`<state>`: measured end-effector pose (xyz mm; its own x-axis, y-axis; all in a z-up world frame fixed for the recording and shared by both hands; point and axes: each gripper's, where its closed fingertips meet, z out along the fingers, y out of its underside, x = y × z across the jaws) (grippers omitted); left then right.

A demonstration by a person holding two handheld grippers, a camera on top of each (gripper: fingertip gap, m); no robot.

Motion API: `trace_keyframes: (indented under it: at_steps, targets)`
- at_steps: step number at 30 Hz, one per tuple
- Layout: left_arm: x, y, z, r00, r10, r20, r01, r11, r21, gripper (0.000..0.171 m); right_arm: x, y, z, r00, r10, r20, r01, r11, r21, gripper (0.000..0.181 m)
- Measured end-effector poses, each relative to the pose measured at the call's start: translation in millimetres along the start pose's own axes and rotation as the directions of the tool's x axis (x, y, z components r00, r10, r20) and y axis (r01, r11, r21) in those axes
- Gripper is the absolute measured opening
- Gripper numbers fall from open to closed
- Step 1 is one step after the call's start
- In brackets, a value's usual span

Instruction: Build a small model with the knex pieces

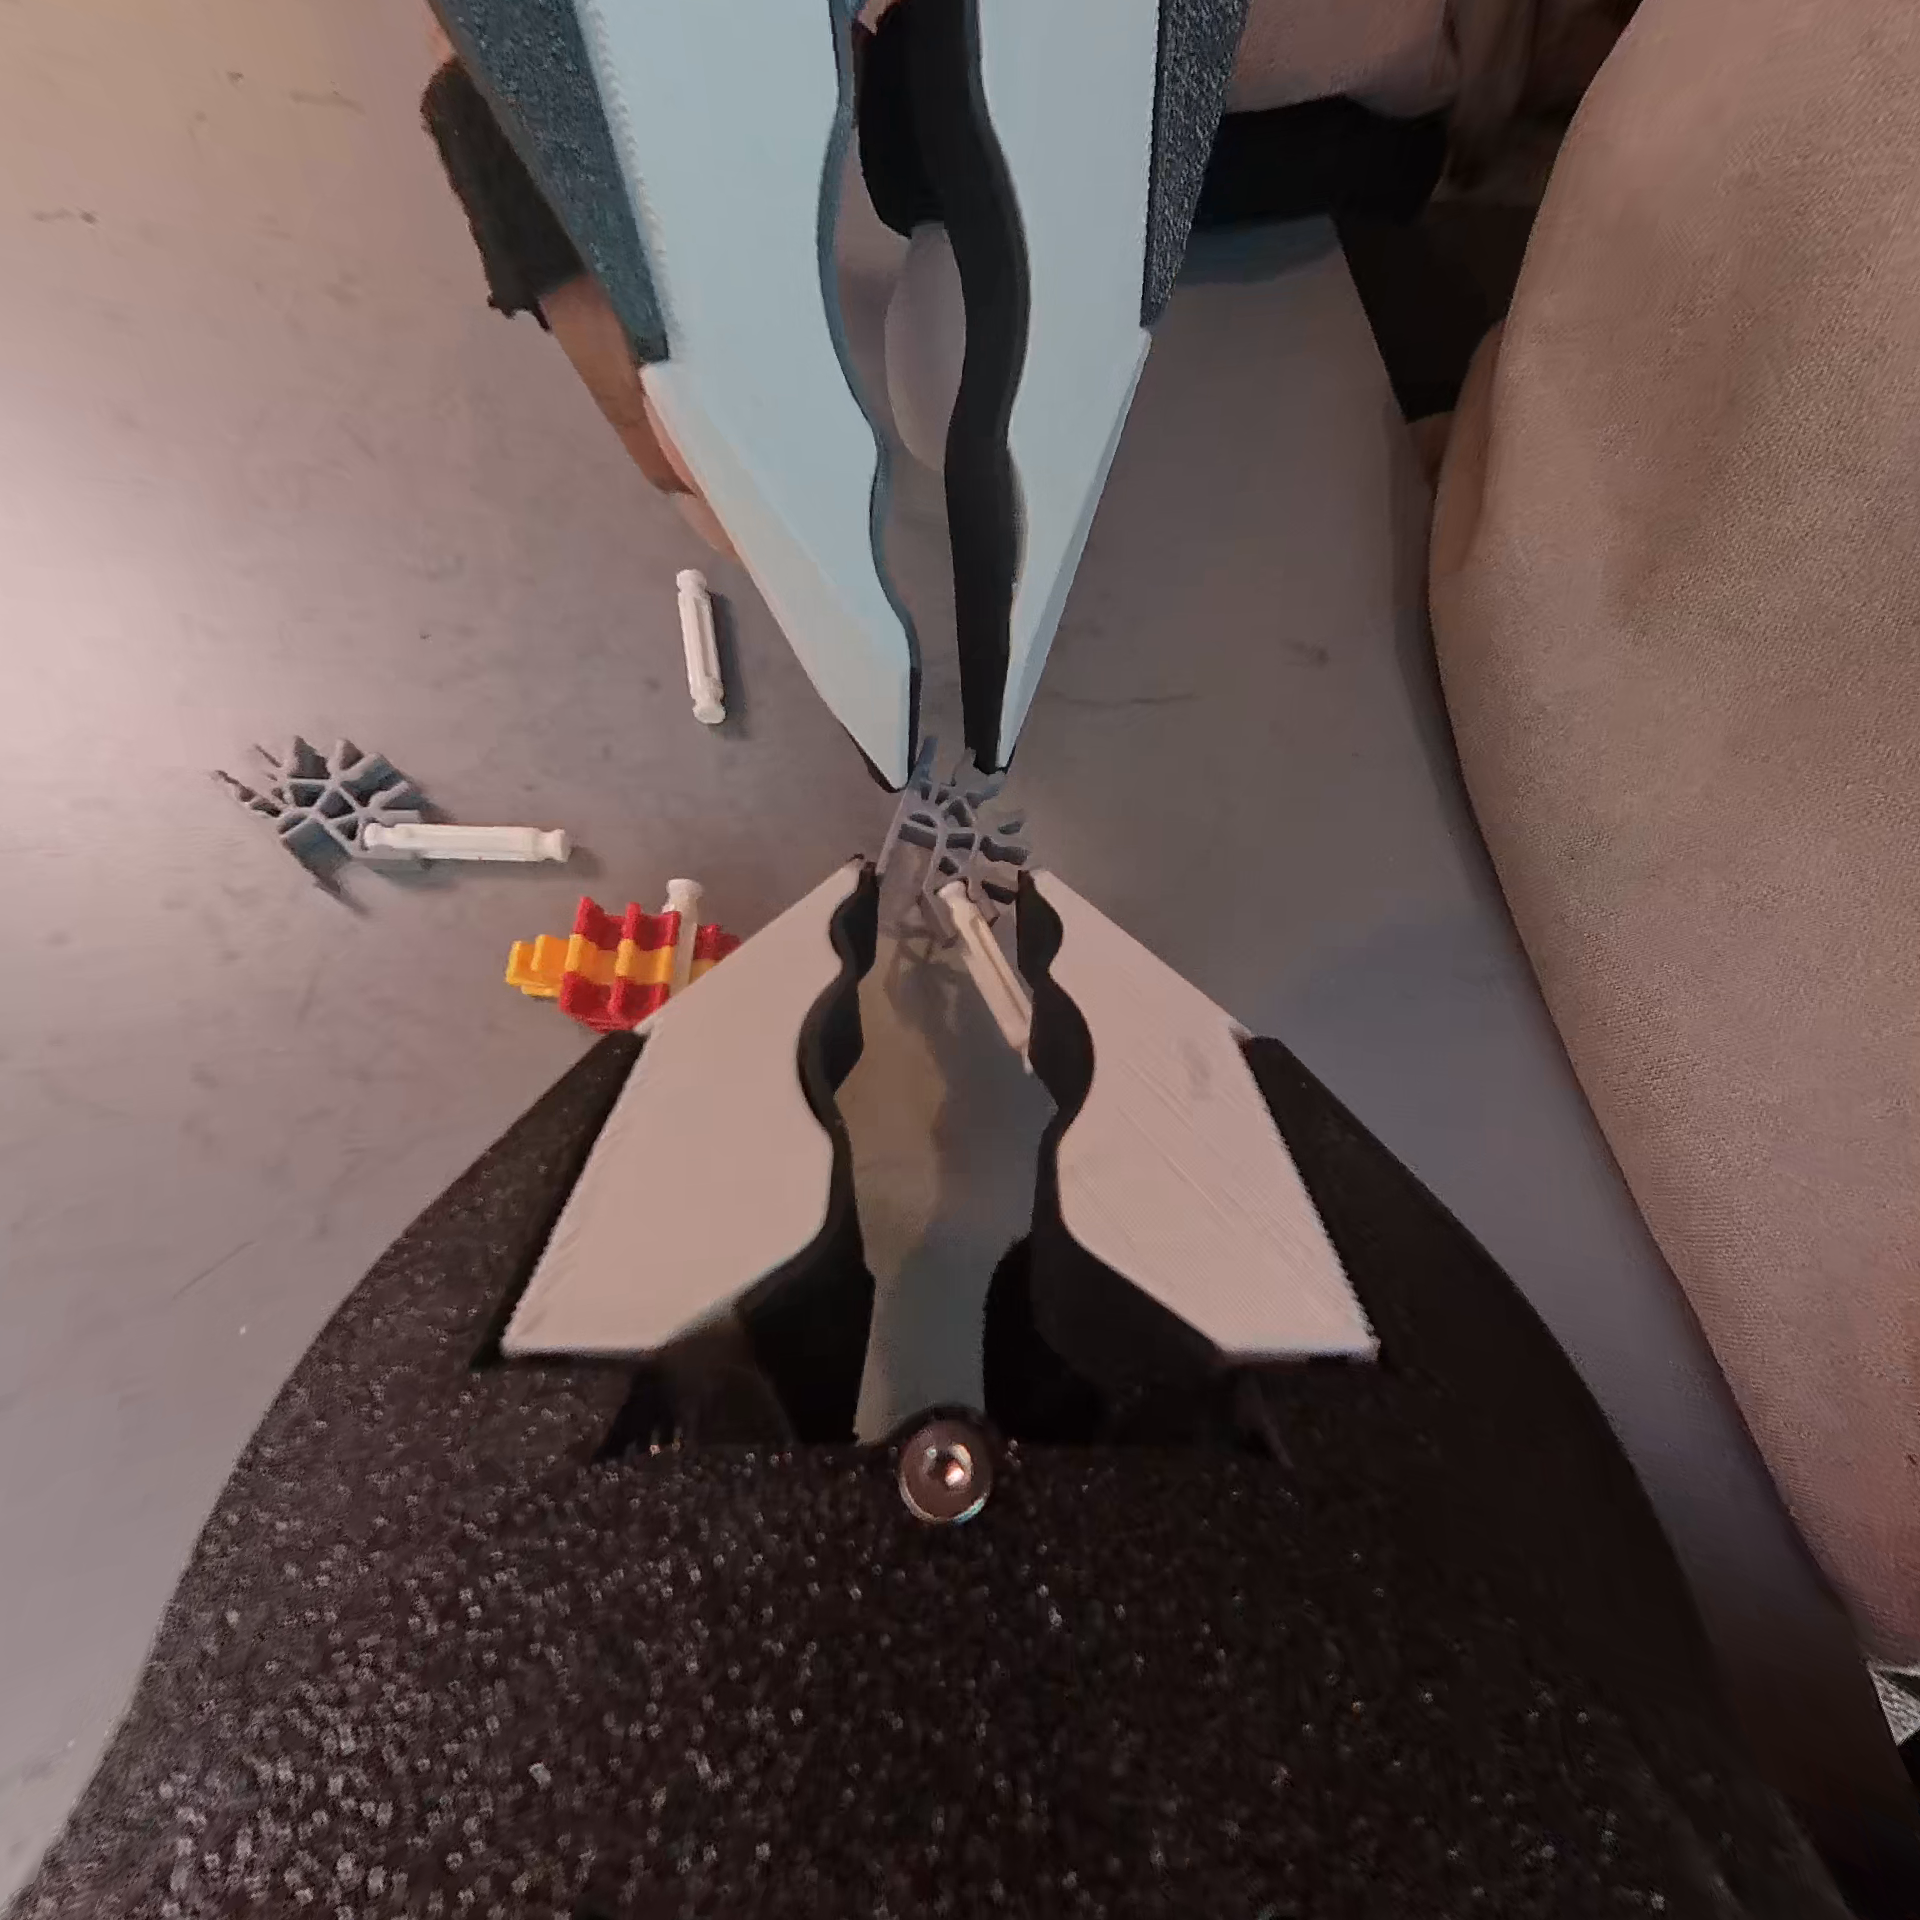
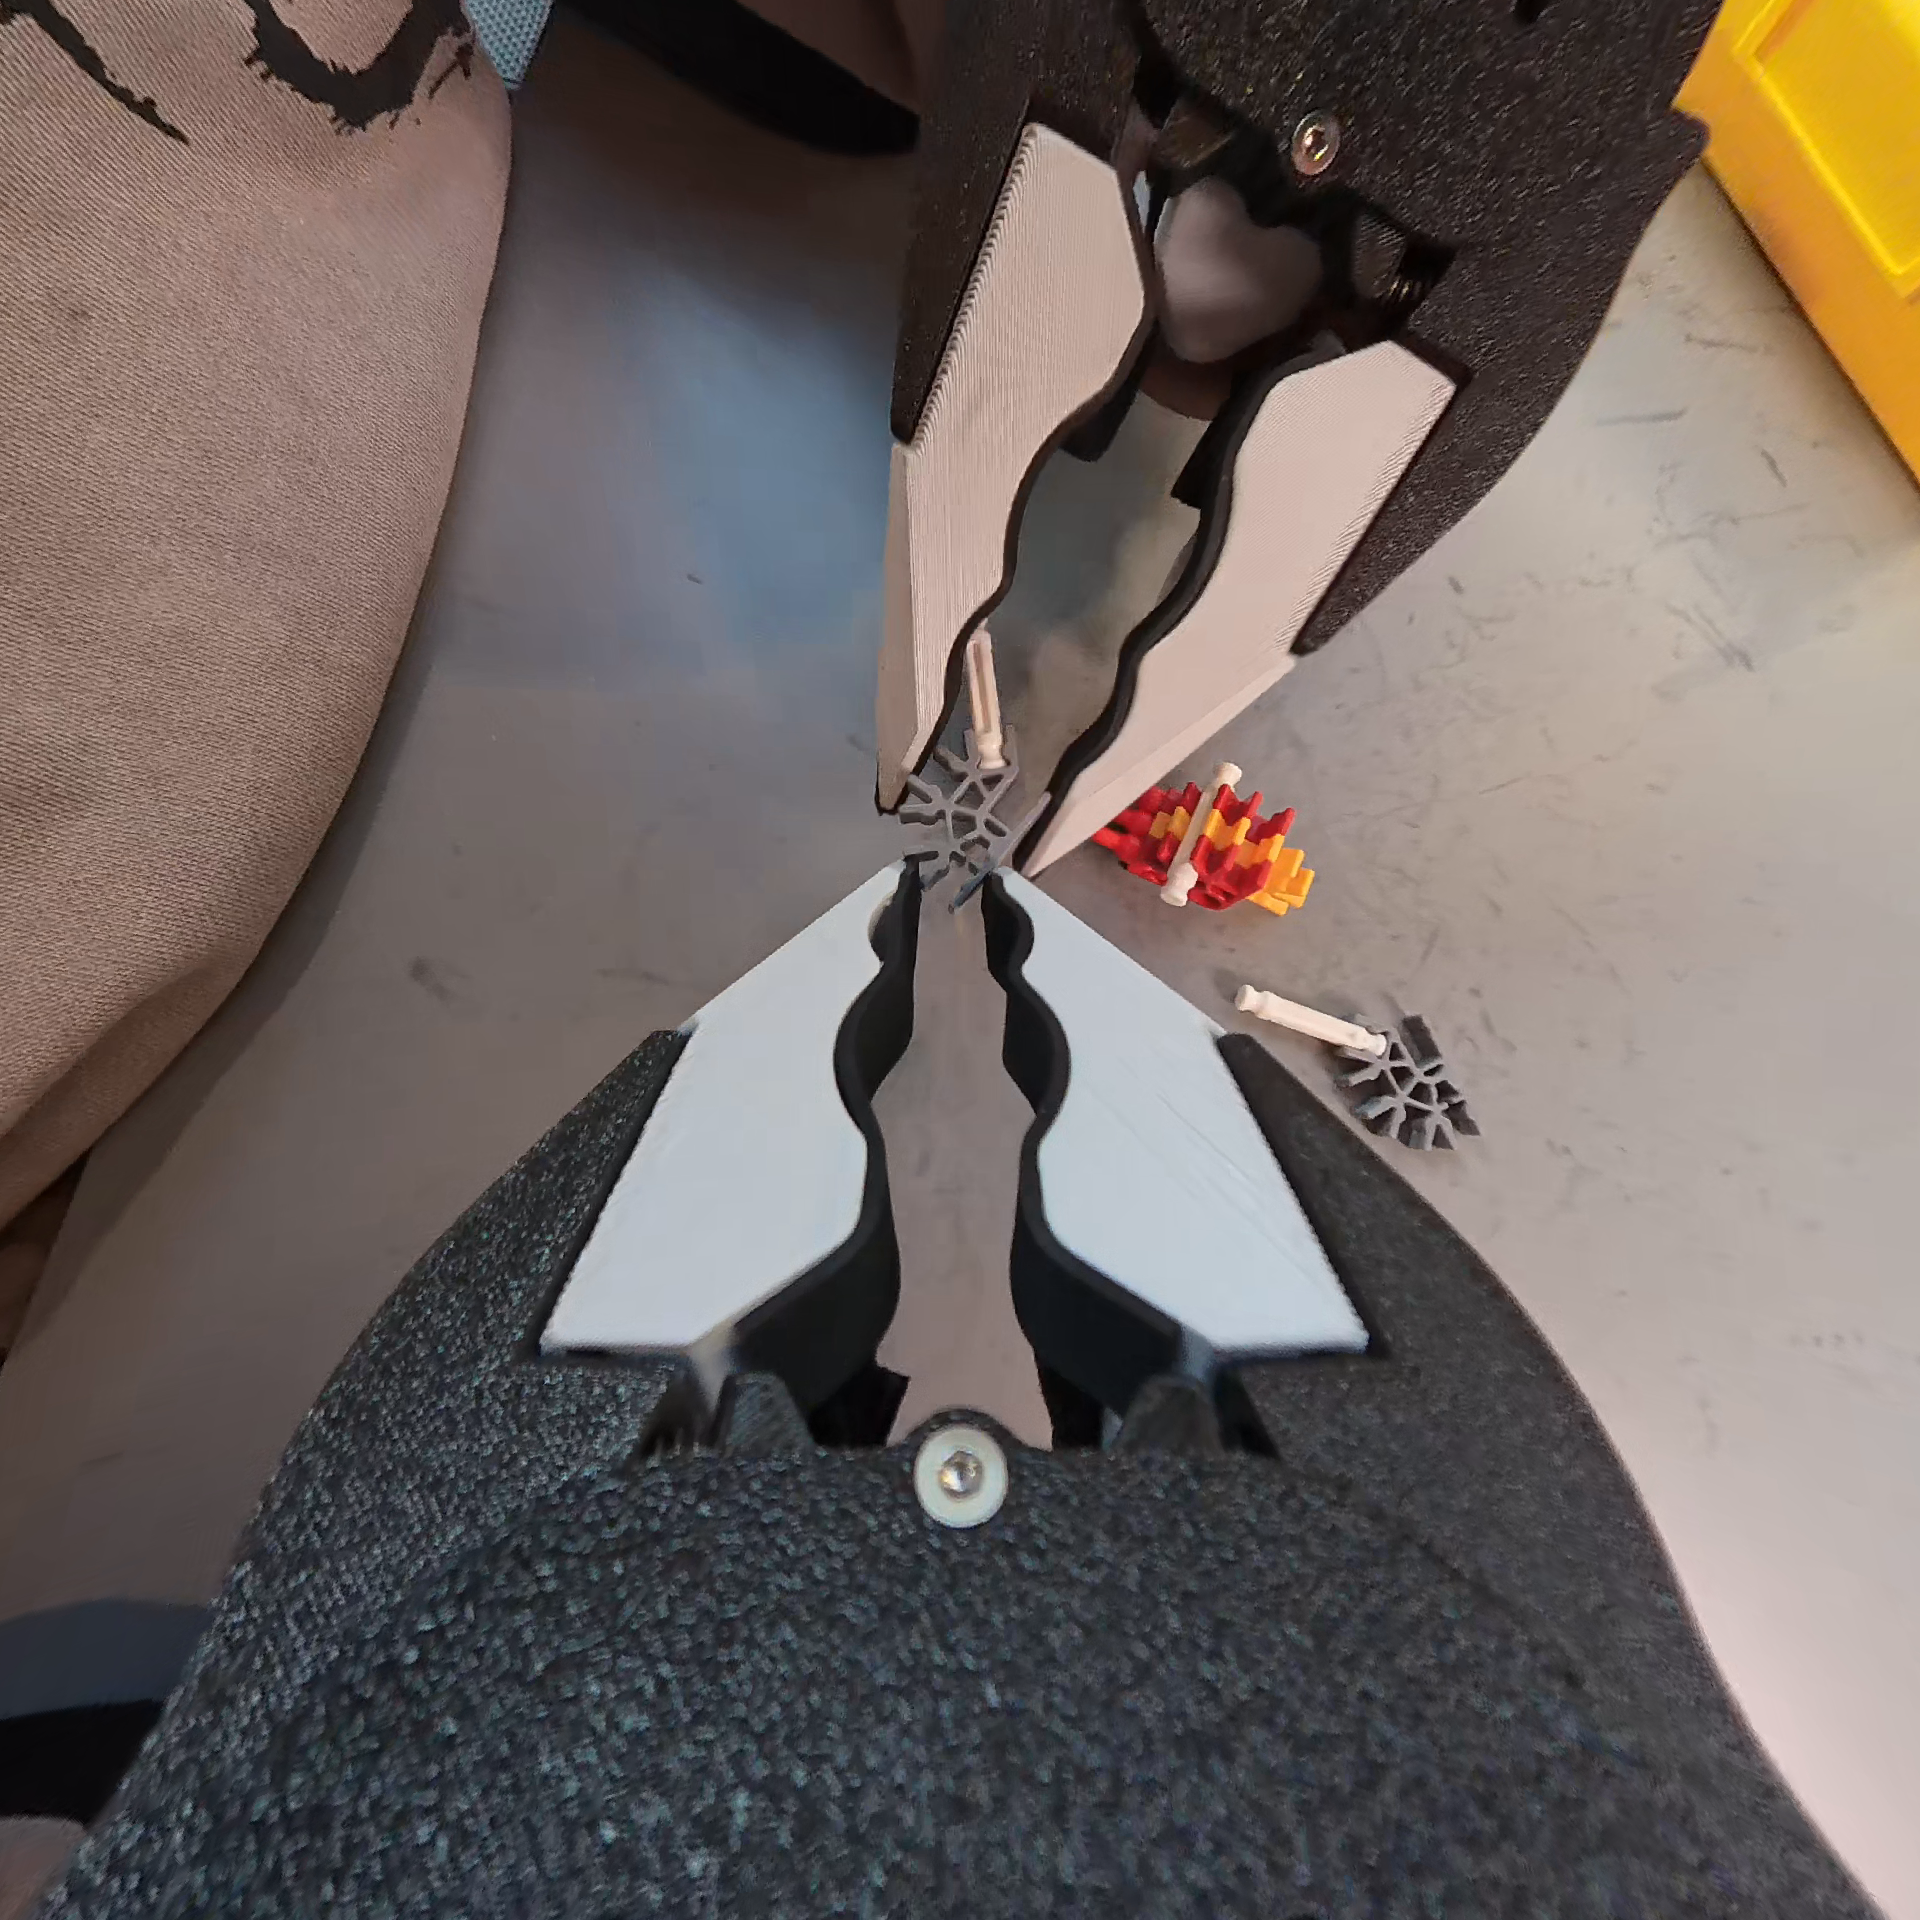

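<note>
The left claw [image 1: 940, 873] and the right claw [image 2: 948, 878] meet tip to tip above the grey desk [image 2: 1558, 727], both clamped on one grey snowflake-shaped connector [image 1: 951, 821] with a white rod [image 1: 987, 961] plugged into it. Beside them lie a red-and-yellow connector stack [image 2: 1210, 836], another grey connector with a rod [image 2: 1403, 1081], a loose white rod [image 1: 699, 644] and a yellow bin [image 2: 1829, 187]. The only writing is black marks on a beige sleeve [image 2: 208, 416], not legible.
</note>
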<state>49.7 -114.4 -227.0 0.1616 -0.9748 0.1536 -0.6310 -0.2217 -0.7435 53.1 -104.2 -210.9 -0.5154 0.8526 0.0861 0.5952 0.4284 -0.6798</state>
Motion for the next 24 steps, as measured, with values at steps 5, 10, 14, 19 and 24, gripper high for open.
trace_keyframes:
  at_steps: [5, 10, 14, 19, 24]
  targets:
    - [-7, -8, -7, 0.999, -0.022, 0.023, 0.021, 0.998, 0.062, 0.026, 8, -2, -5, 0.999, 0.009, -0.038, -0.008, 1.000, 0.027, 0.009]
    - [-31, -30, -32, 0.990, -0.072, 0.122, 0.042, 0.971, 0.234, 0.026, 38, -15, -26, 0.985, 0.075, -0.158, -0.048, 0.985, 0.168, 0.009]
    - [-53, -54, -63, 0.963, -0.150, 0.226, 0.039, 0.901, 0.433, 0.026, 67, -34, -53, 0.947, 0.243, -0.209, -0.146, 0.908, 0.392, 0.018]
    - [-75, -61, -88, 0.850, -0.105, 0.517, -0.139, 0.901, 0.411, 0.026, 82, -42, -62, 0.901, 0.424, -0.097, -0.309, 0.780, 0.544, 0.025]
    - [-78, -63, -92, 0.686, 0.080, 0.723, -0.327, 0.922, 0.208, 0.026, 88, -56, -64, 0.857, 0.515, 0.007, -0.398, 0.654, 0.643, 0.026]
